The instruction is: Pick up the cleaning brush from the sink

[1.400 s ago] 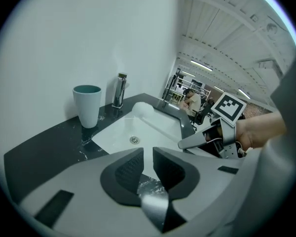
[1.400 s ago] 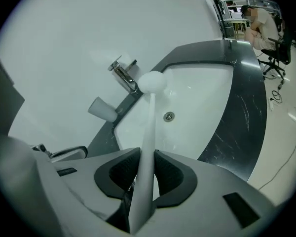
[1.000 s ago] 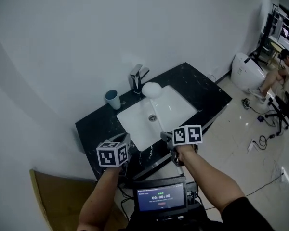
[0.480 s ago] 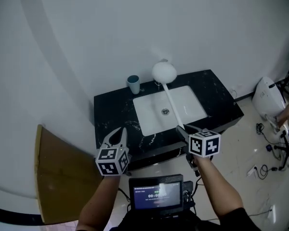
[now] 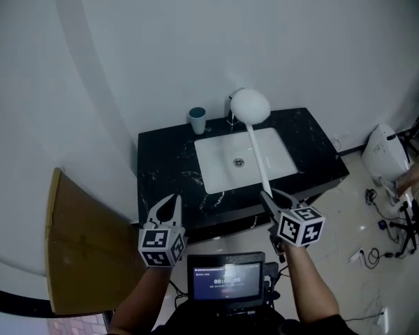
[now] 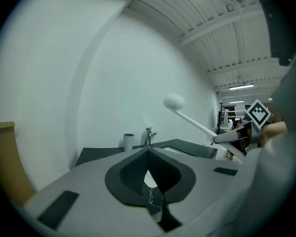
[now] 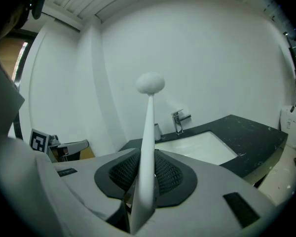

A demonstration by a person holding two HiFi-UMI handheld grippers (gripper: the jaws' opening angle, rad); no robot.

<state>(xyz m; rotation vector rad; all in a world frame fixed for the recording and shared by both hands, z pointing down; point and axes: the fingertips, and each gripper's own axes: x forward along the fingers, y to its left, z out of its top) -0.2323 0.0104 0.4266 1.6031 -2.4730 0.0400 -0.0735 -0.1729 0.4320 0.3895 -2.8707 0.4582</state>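
Observation:
The cleaning brush (image 5: 249, 106) has a round white head and a long white handle. It is held up in the air, its head level with the faucet (image 5: 231, 114) in the head view. My right gripper (image 5: 269, 198) is shut on the handle's lower end, in front of the black counter (image 5: 160, 166). In the right gripper view the handle (image 7: 148, 142) runs up between the pads to the brush head (image 7: 150, 83). My left gripper (image 5: 172, 200) hangs at the counter's front left, its tips together (image 6: 148, 150) and holding nothing. The white basin (image 5: 220, 166) lies bare.
A teal cup (image 5: 197, 119) stands left of the faucet on the counter. A brown board (image 5: 77, 250) leans at the left. A white fixture (image 5: 380, 152) and cables (image 5: 366, 253) sit on the floor to the right. A small screen (image 5: 225, 279) is below my hands.
The brush rose out of the basin with the right gripper and now points up. Both grippers drew back from the sink toward me.

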